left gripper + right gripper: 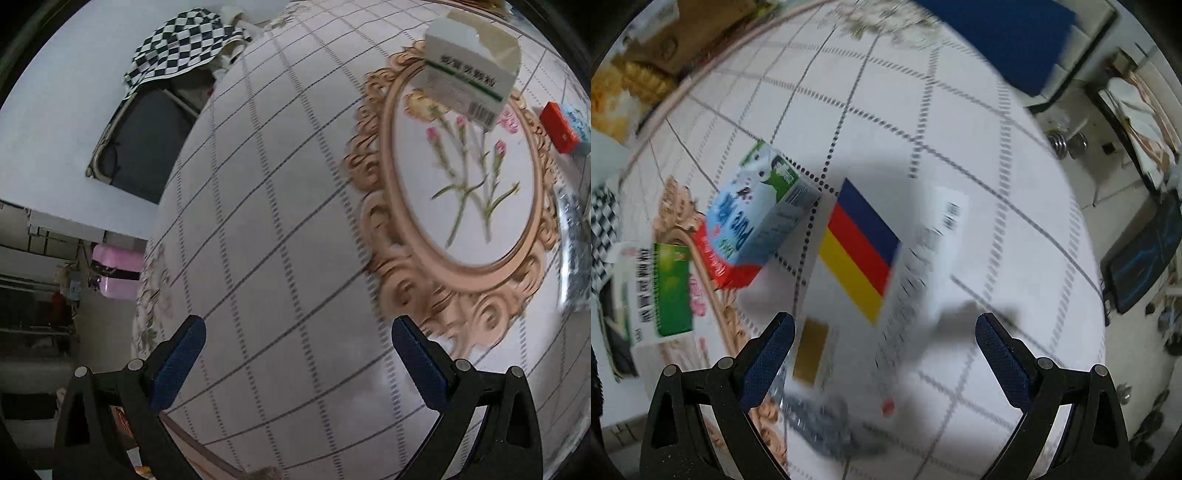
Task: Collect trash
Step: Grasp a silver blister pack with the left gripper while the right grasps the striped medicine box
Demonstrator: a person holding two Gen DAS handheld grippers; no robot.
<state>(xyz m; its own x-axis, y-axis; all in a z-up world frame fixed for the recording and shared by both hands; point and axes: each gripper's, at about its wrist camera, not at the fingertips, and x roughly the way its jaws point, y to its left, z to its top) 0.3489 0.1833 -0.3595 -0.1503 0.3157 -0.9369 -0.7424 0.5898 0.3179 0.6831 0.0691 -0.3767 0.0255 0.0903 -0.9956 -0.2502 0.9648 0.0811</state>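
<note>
My left gripper [297, 354] is open and empty above a round table with a white grid cloth [266, 229]. Far ahead to its right lies a white carton with a green stripe [469, 77], and a red and blue milk carton [559, 127] at the right edge. My right gripper [884, 350] is open and empty just above a white box with blue, red and yellow stripes [864, 247], which lies between and ahead of the fingers. The milk carton [757, 218] lies to its left, the green and white carton [661, 291] further left. A silvery wrapper [820, 417] lies below the box.
An ornate oval flower motif [476, 184] decorates the cloth. A checkered cloth on a chair [181, 44] stands beyond the table's far edge. A blue cushioned seat [1008, 37] and dumbbells [1067, 142] lie on the floor past the table edge. A pink bin [114, 271] stands at left.
</note>
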